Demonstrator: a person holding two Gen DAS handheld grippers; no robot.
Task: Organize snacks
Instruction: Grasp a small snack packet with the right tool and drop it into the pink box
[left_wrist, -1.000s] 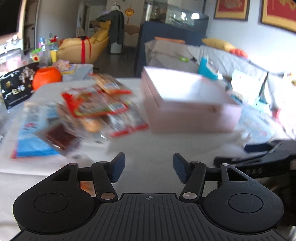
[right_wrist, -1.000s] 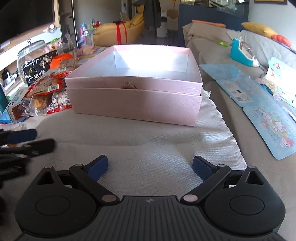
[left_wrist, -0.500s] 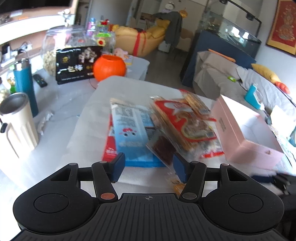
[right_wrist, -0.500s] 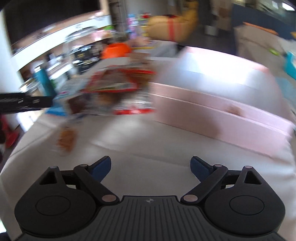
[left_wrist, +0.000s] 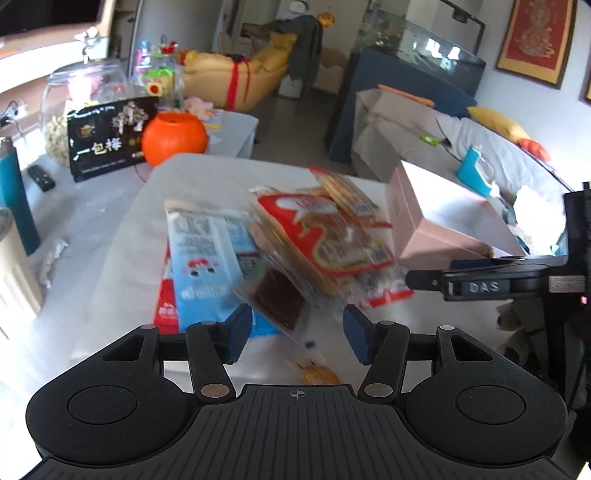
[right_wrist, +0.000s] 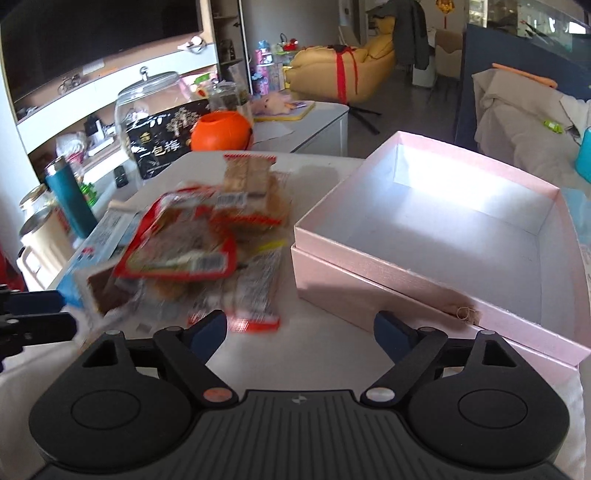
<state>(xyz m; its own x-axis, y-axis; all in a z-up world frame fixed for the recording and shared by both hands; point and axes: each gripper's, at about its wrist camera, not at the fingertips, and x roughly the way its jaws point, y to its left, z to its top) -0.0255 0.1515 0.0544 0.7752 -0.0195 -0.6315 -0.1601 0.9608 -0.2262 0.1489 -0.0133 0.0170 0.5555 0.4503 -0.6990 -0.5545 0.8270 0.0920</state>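
Note:
A heap of snack packets (left_wrist: 317, 243) lies on the white tablecloth, with a red-and-white packet on top and a light blue packet (left_wrist: 207, 262) at its left. The heap also shows in the right wrist view (right_wrist: 192, 251). An open pink box (right_wrist: 443, 229) stands right of the heap, empty inside; it also shows in the left wrist view (left_wrist: 439, 225). My left gripper (left_wrist: 297, 330) is open and empty, just in front of the heap, above a small orange packet (left_wrist: 317, 371). My right gripper (right_wrist: 301, 332) is open and empty, between heap and box.
An orange pumpkin-shaped pot (left_wrist: 173, 138), a black snack bag (left_wrist: 107, 142), a glass jar (right_wrist: 147, 107) and a teal bottle (right_wrist: 72, 199) stand on the side table at the left. A grey-covered sofa (left_wrist: 424, 136) lies behind the box.
Both grippers have swung left from the box toward the snack heap and moved closer to it. Both stayed open and empty.

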